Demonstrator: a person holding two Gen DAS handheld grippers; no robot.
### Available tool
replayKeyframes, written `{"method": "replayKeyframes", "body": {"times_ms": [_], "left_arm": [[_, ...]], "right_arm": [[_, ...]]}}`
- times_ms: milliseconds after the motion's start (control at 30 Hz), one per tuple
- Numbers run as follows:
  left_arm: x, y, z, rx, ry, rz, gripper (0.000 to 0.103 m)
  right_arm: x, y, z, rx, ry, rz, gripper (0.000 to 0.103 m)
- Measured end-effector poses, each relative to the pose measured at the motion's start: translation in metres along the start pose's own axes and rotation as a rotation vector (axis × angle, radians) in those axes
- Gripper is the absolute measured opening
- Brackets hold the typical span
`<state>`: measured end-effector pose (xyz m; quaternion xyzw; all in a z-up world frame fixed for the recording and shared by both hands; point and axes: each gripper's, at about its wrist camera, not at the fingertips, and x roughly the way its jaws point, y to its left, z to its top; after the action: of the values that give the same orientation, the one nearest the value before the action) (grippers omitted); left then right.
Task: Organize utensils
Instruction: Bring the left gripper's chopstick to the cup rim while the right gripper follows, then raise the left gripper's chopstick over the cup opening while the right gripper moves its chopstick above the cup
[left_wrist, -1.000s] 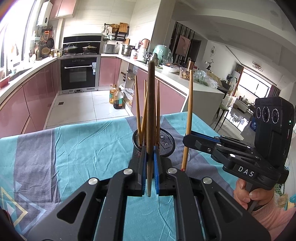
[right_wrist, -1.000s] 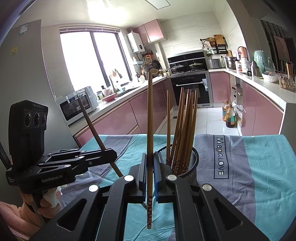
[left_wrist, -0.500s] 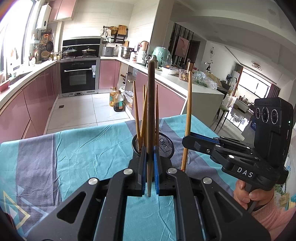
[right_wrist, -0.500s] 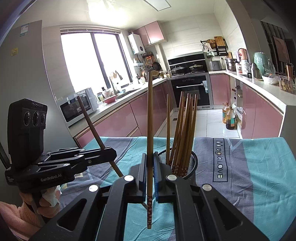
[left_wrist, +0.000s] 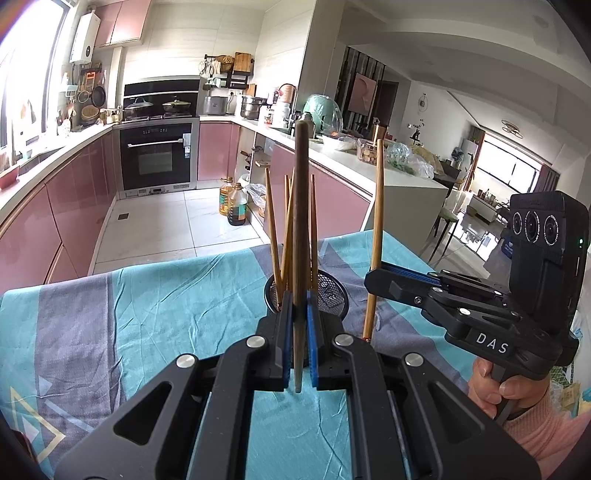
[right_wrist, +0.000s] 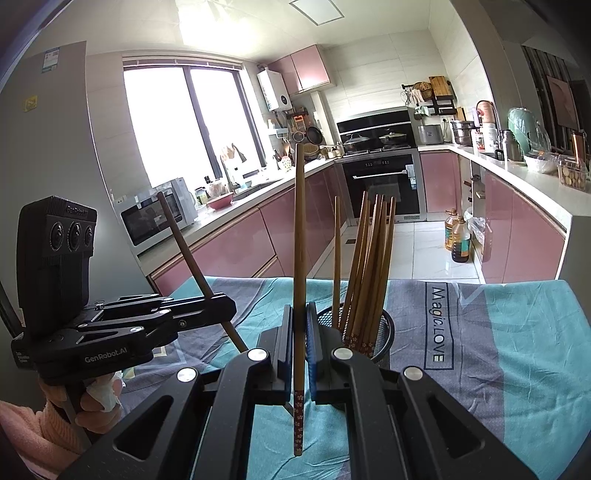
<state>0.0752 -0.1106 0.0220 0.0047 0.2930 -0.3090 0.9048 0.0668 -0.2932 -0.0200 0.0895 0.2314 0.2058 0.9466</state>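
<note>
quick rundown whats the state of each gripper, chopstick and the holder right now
left gripper: shut on the dark chopstick
dark chopstick: upright, held, above the cloth
right gripper: shut on the light chopstick
light chopstick: upright, held, flowered end down
mesh holder: upright on the cloth, chopsticks standing in it

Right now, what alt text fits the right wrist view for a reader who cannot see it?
The right gripper is shut on one upright light-wood chopstick just in front of a black mesh holder full of matching chopsticks, on a teal and grey tablecloth. At left, the left gripper grips a darker chopstick, tilted. A pink-cabinet kitchen lies behind.
</note>
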Motion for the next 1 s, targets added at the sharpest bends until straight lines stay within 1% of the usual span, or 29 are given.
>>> {"method": "replayKeyframes", "body": {"times_ms": [533, 1000], "left_arm": [[-0.008, -0.002, 0.010, 0.018, -0.029, 0.000, 0.007], [-0.028, -0.008, 0.029, 0.047, -0.106, -0.002, 0.007]], "right_arm": [[-0.003, -0.001, 0.017, -0.012, -0.040, 0.000, 0.006], [-0.003, -0.007, 0.046, -0.016, -0.111, -0.002, 0.006]]}}
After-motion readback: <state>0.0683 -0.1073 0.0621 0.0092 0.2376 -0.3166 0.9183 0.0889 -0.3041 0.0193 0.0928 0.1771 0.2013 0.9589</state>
